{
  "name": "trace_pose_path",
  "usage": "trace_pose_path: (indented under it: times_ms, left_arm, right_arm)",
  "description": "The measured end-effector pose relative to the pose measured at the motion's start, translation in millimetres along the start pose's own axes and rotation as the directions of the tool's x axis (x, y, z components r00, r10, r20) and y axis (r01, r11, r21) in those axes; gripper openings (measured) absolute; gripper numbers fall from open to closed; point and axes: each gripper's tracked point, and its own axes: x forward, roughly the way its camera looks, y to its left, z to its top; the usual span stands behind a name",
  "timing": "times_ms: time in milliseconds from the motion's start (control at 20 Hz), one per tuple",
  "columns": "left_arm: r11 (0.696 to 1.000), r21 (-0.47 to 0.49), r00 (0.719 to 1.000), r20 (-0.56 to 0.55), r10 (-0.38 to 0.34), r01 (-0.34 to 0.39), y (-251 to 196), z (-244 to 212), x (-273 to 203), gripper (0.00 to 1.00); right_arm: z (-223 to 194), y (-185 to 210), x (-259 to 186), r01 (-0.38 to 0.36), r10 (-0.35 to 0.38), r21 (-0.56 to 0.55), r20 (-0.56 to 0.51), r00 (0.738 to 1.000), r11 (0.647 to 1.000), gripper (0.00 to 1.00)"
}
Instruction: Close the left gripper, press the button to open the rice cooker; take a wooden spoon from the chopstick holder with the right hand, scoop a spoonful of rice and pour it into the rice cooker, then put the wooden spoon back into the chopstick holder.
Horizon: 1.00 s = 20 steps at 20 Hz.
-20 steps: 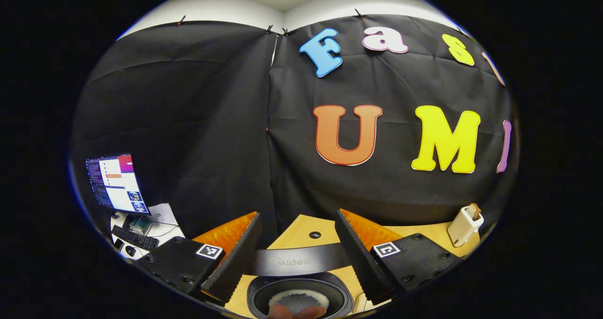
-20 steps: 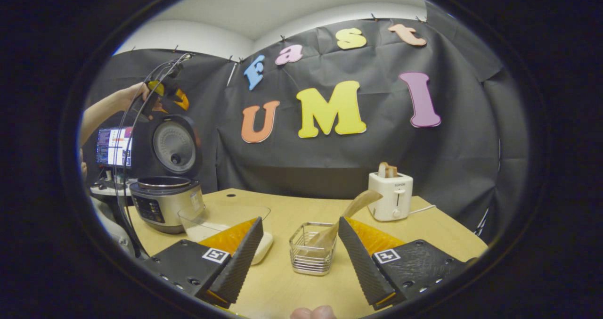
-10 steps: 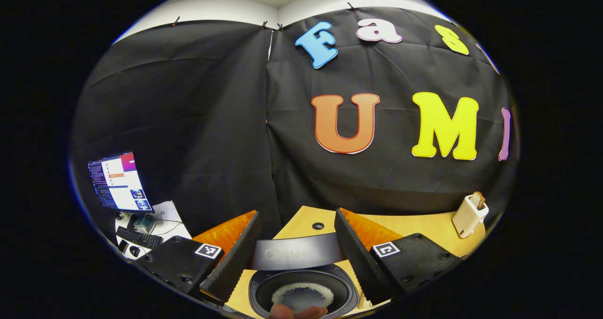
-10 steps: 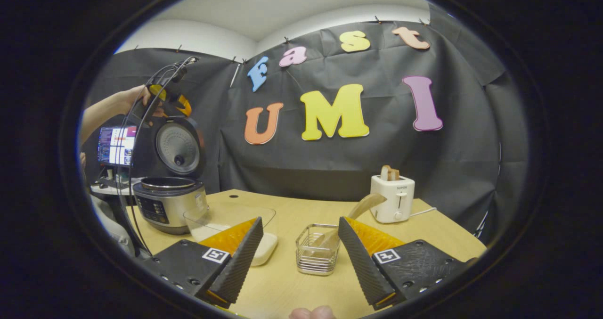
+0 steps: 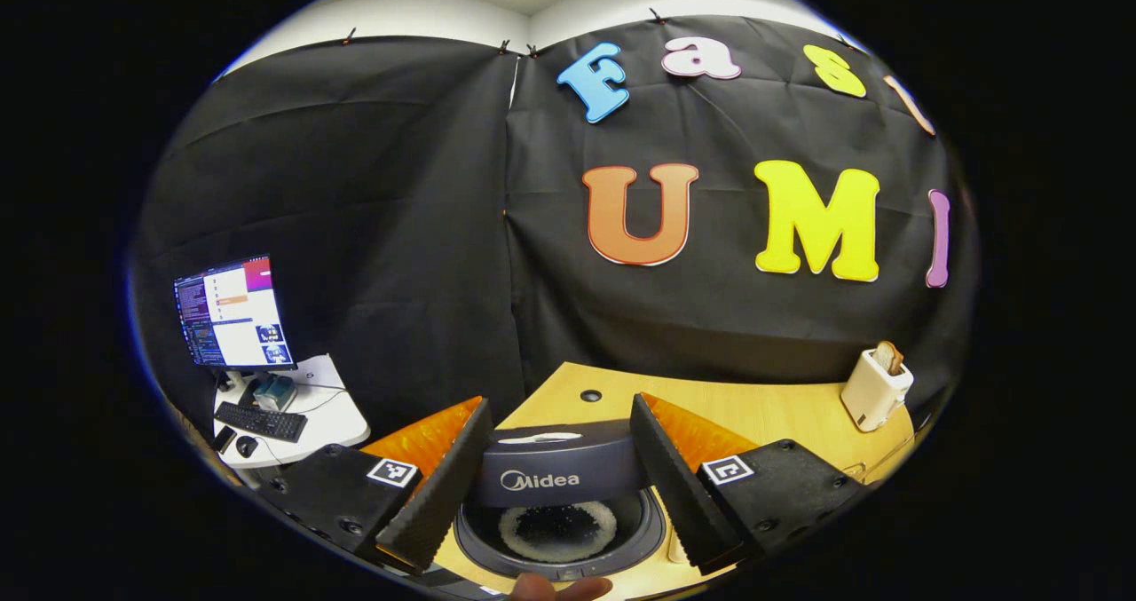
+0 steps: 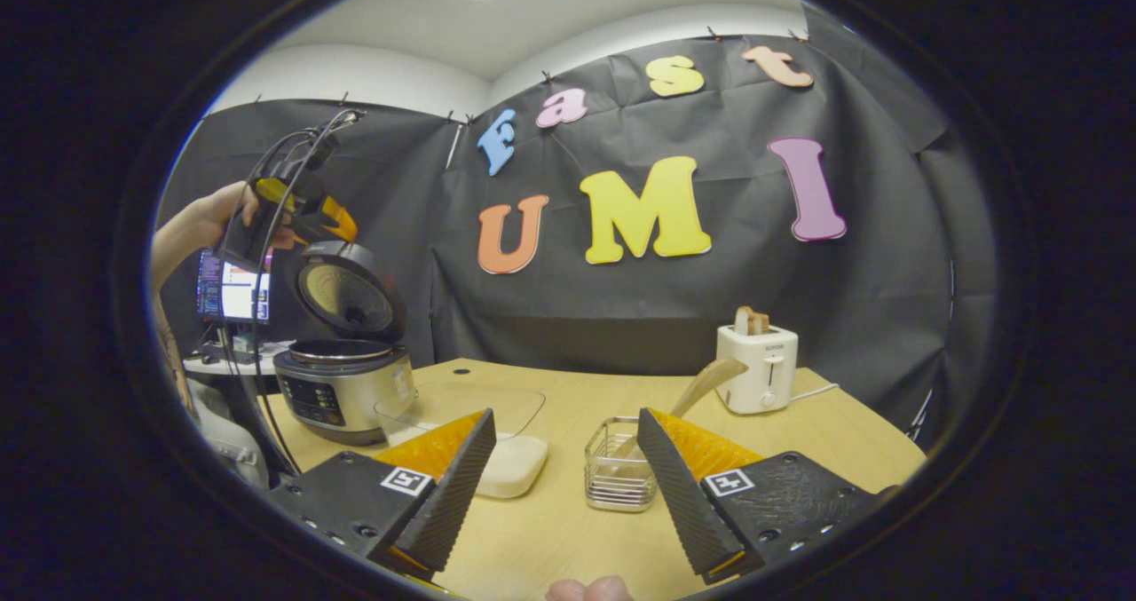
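Observation:
The rice cooker (image 6: 342, 392) stands at the table's left end, its lid (image 6: 348, 292) tilted partway forward over the pot. A hand holds my left gripper (image 6: 306, 215) just above the lid's top edge. In the left gripper view, my left gripper (image 5: 559, 406) is open, and the lid (image 5: 555, 468) lies between its fingers over the inner pot (image 5: 559, 530), which holds rice. My right gripper (image 6: 564, 415) hangs open and empty over the table. Beyond it, the wooden spoon (image 6: 710, 379) leans in the wire chopstick holder (image 6: 619, 463), beside a clear dish of rice (image 6: 501, 459).
A white toaster (image 6: 759, 370) with bread in it stands at the back right of the wooden table (image 6: 843, 441); it also shows as the toaster (image 5: 874, 388) in the left gripper view. A monitor (image 5: 232, 326) and a keyboard sit on a side desk to the left.
The cooker lid has swung from upright to tilted forward over the pot, and my left gripper has come down with it. My right gripper has drifted slightly, still open.

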Motion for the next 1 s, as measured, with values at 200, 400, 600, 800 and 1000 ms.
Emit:
trace_pose_path:
  times_ms: [200, 400, 600, 800, 1000]
  left_arm:
    - [1.000, -0.008, 1.000, 0.002, 0.001, -0.001, -5.6, -33.3, -15.3, 1.00]
    - [1.000, -0.028, 1.000, 0.022, 0.000, 0.001, -9.4, -58.4, -25.3, 1.00]
    - [1.000, -0.014, 0.999, 0.051, 0.013, -0.012, -9.5, -71.7, -27.3, 1.00]
    - [1.000, -0.029, 0.999, 0.046, 0.013, -0.012, -11.6, -89.6, -30.6, 1.00]
    - [0.999, -0.031, 0.998, 0.047, 0.030, -0.028, -11.5, -103.8, -31.2, 1.00]
  right_arm:
    - [-4.5, -4.6, -1.2, 0.002, -0.002, 0.012, -0.006, 1.000, 1.000, 0.96]
    - [-18.2, -8.2, -0.3, 0.002, -0.001, 0.035, -0.037, 0.999, 0.999, 0.96]
    - [-22.8, -14.9, -7.8, 0.022, -0.020, 0.030, -0.040, 0.999, 0.999, 0.96]
    - [-30.7, -16.6, -7.2, 0.028, -0.025, 0.053, -0.049, 0.998, 0.998, 0.95]
    - [-40.8, -13.9, -2.8, 0.019, -0.014, 0.065, -0.079, 0.997, 0.998, 0.94]
